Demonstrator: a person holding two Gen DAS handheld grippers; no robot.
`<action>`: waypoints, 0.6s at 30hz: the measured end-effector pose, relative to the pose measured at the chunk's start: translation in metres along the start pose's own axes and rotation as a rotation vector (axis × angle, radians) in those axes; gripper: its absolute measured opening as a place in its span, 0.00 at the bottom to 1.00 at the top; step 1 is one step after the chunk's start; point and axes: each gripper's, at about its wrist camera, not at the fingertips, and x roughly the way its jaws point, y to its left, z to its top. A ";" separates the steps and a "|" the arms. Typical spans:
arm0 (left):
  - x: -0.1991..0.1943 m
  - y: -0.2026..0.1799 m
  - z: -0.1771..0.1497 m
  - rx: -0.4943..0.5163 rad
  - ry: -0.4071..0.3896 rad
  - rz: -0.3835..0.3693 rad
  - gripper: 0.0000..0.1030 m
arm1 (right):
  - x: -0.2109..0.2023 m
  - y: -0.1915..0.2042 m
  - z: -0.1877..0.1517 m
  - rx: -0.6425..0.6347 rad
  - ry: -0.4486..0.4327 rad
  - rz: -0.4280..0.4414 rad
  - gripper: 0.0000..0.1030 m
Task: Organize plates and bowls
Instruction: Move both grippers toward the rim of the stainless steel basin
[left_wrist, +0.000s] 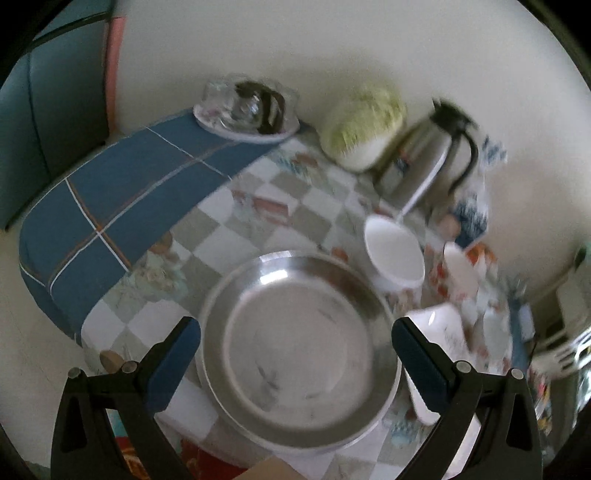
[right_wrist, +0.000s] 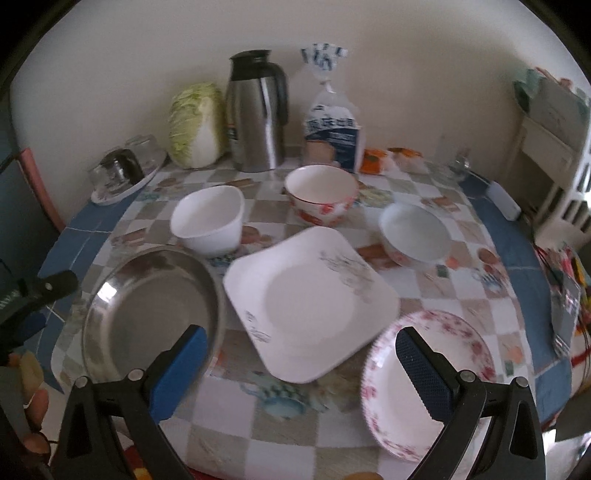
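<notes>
Both grippers released: left gripper (left_wrist: 295, 354) over steel plate (left_wrist: 299, 347); floral plate (right_wrist: 424, 384), perhaps chipped, right view only.

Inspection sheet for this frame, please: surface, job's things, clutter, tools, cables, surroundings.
Surface: round table, checked cloth, blue border.
Job's things: steel plate, square plate, floral plate, white bowl, red-patterned bowl, small bowl; all apart, unstacked.
Clutter: cabbage, thermos jug, bread bag, glasses on a dish.
Tools: left tool open over steel plate; right tool open, empty.
Cables: nothing seen clearly.
Surroundings: wall, shelf unit.
</notes>
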 end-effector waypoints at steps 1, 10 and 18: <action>-0.003 0.007 0.003 -0.019 -0.019 -0.011 1.00 | 0.002 0.004 0.002 -0.002 0.000 0.005 1.00; -0.003 0.067 0.021 -0.114 -0.123 -0.004 1.00 | 0.028 0.034 0.010 -0.031 0.016 0.064 1.00; 0.020 0.104 0.020 -0.137 -0.141 0.072 1.00 | 0.063 0.051 -0.002 -0.058 0.113 0.159 1.00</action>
